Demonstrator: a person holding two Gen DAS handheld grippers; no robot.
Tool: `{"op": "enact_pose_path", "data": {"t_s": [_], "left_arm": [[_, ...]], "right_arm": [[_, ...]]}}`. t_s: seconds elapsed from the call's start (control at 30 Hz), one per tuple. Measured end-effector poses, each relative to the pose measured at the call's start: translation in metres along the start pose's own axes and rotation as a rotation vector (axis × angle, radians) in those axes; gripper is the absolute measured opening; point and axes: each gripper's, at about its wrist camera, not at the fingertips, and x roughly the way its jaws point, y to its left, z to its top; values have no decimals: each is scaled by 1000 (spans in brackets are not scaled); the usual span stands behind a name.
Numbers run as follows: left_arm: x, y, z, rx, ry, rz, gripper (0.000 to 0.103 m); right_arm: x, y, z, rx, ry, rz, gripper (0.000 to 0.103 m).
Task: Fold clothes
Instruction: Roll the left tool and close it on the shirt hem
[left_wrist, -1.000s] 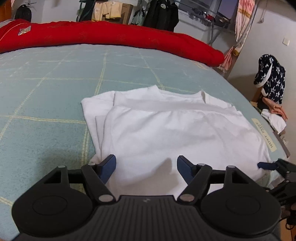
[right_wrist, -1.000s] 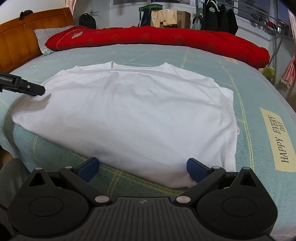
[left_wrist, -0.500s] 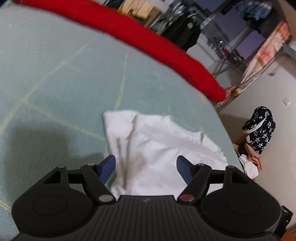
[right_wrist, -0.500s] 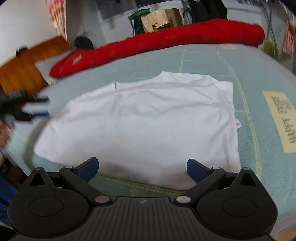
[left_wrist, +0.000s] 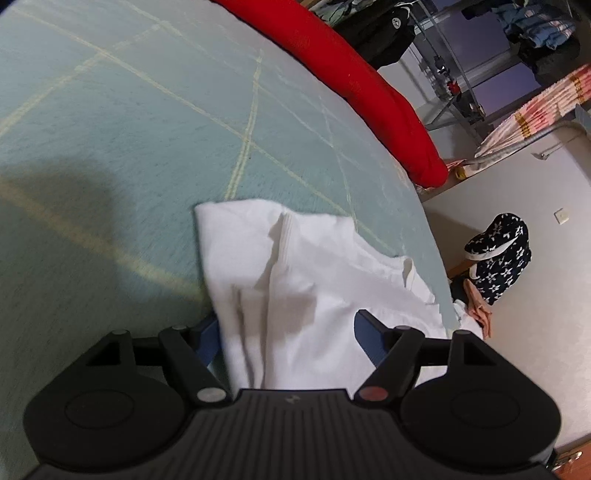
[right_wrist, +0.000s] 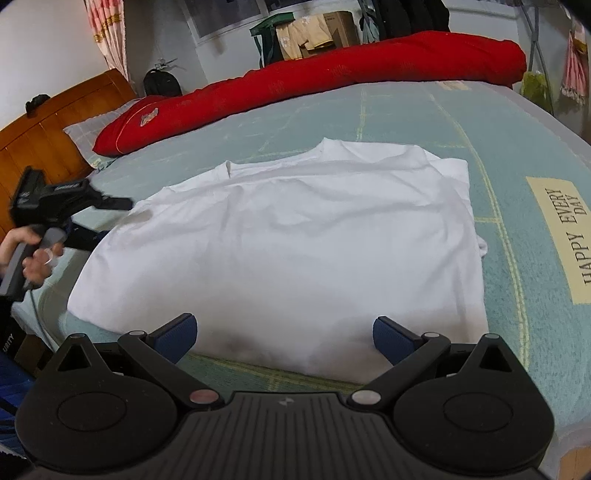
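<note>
The white shirt (right_wrist: 288, 236) lies flat on the bed (right_wrist: 517, 147), its near hem close to the bed edge, with free sheet beyond the collar. The left tool (left_wrist: 286, 338) is tilted, released, astride the shirt's side edge. The right tool (right_wrist: 284, 332) hangs released over the hem.

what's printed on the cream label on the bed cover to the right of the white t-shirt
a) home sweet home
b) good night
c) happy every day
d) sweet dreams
c, the cream label on the green bed cover, lying to the right of the white t-shirt in the right wrist view, reads HAPPY EVERY DAY.
</note>
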Motion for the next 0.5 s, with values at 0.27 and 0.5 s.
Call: {"op": "enact_pose_path", "data": {"t_s": [0.27,0.5], "left_arm": [[-21,2,-36,30,85,-82,76],[3,4,-15,50,113,-115,78]], "right_arm": [[-3,3,-2,-18,-3,11,103],[-2,5,-3,-24,4,13,103]]}}
